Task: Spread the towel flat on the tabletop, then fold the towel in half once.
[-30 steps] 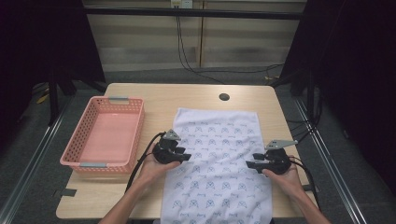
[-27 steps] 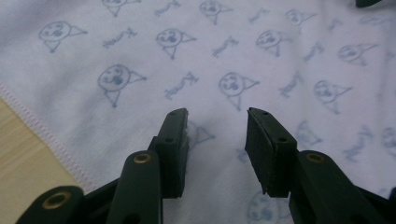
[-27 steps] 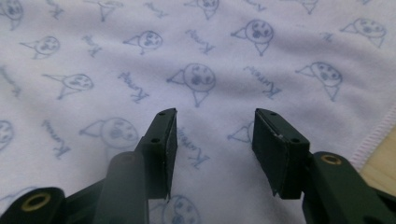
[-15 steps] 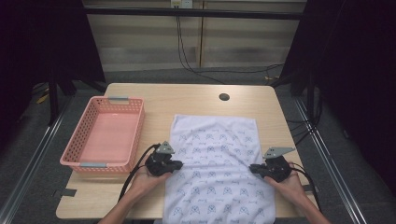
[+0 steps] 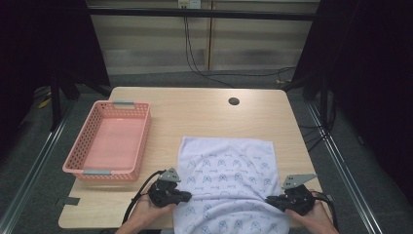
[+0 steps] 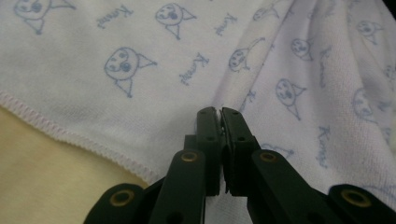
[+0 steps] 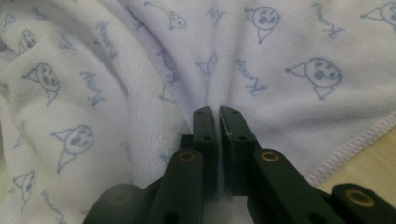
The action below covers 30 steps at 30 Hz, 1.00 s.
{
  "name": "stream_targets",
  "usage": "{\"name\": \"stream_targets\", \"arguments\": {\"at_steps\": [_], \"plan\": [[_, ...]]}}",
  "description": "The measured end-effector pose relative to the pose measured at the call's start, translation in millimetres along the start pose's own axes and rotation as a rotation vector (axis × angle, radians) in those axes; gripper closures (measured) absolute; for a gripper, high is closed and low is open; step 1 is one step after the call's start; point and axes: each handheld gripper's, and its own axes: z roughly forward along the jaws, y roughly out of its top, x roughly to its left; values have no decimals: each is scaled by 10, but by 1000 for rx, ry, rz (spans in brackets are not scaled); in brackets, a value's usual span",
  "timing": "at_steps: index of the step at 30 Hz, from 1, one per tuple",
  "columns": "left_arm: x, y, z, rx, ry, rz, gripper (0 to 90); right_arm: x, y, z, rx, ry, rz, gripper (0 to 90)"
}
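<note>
**Both grippers pinch the printed towel at the desk's near edge**

At the far left of the desk (image 5: 204,114) stands a pink basket (image 5: 78,158), its long side running along the desk's left edge, nothing inside it. A strip of bare wood lies between the basket and the white towel (image 5: 229,165), which is printed with small blue cat faces.

The left gripper (image 5: 182,196) sits just right of the basket's near corner, at the towel's left hem. Its jaws have just been closing and are now pressed together on a raised fold of the cloth; the left gripper view shows the towel (image 6: 140,70) bunched up between the tips of the left gripper (image 6: 218,114), with the stitched hem and bare wood to the left of the jaws.

The towel lies flat toward the far side, with open desk beyond it up to a round cable hole (image 5: 234,101). Its near part is drawn up into creases and runs off the bottom of the high view, so its near hem is cut off.

The right gripper (image 5: 272,201) grips the towel's right side, close to the desk's near right corner. Its jaws have likewise just been closing and clamp a fold of towel (image 7: 116,93), seen between the tips of the right gripper (image 7: 218,113), with hem and wood at lower right. Both hands are partly cut off at the bottom.
</note>
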Motion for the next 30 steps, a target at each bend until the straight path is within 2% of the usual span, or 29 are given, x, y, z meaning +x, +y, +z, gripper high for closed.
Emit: {"name": "stream_targets", "arguments": {"at_steps": [1,2,4,6,9,11,12,15,16,17,18,19,20,21,22,23,25,27,30], "plan": [[-4,10,-4,7,10,8,855,-17,6,5,-14,13,1,773],[-16,30,-1,-4,24,10,792,-29,22,-7,-26,-6,7,716],[1,94,6,-21,29,25,702,-88,71,-43,-78,-9,13,687],[79,183,-2,-50,32,9,675,-164,130,-58,-119,-30,31,640],[250,325,-46,-95,62,-3,657,-303,218,-42,-150,-70,48,601],[395,421,-40,-127,107,-22,658,-403,284,-22,-171,-95,65,589],[443,451,-32,-123,116,-24,661,-466,324,-12,-191,-103,73,585],[600,544,-24,-150,142,-53,661,-582,407,1,-225,-123,89,577],[639,569,-24,-162,168,-51,658,-617,434,4,-231,-134,88,573],[685,583,-21,-177,179,-70,661,-651,461,7,-236,-137,92,570],[734,601,-10,-175,181,-90,657,-686,490,13,-238,-146,94,566],[768,618,3,-174,205,-91,656,-729,518,21,-239,-156,97,559],[812,633,17,-174,206,-98,658,-784,552,35,-233,-163,93,553],[860,644,30,-175,187,-94,663,-837,588,52,-223,-177,96,546],[906,666,41,-148,187,-84,679,-895,622,62,-223,-181,105,545],[938,680,51,-152,220,-91,678,-948,656,73,-224,-183,113,539],[1033,672,36,-194,201,-135,673,-1035,720,88,-218,-206,102,531],[1071,674,28,-179,245,-130,666,-1124,768,115,-223,-222,110,521],[1131,654,13,-189,255,-154,634,-1276,777,191,-227,-245,138,502]]}}
